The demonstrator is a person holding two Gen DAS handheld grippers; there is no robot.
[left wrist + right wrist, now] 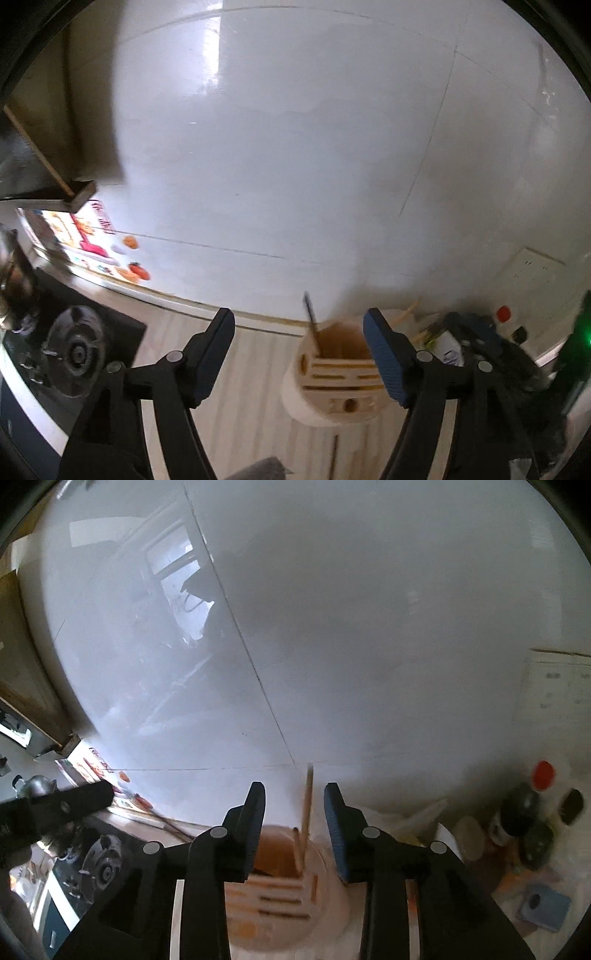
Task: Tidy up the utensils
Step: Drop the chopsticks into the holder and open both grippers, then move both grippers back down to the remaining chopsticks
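**A:** What do you have on the left wrist view?

**B:** I see the left gripper (299,354) with its jaws spread wide and nothing between the pads. Just beyond its right finger stands the round wooden utensil holder (334,384) on the pale wood-grain counter (255,387), near the counter's back edge where it meets the white wall (295,147). The holder has an open well at the back and a slotted top at the front. A dark-handled utensil (311,320) leans out of the well, tilted left (too blurred for me to name it).

**A:** And the right side?

**B:** My right gripper (294,825) hangs right above the same holder (288,878), jaws parted at a middling width. A light wooden stick (306,812), maybe a chopstick, stands nearly upright between the fingers with its lower end down in the well. I see a gap on both sides of it, so the pads are not touching it. A second short wooden piece (296,849) sits in the well beside it.

**A:** Anything else around?

**B:** At the counter's right end, a red-capped bottle (543,775) among other dark jars. At the left end, a black stove burner (75,354). The left gripper's body (55,808) also crosses the left edge of the right wrist view.
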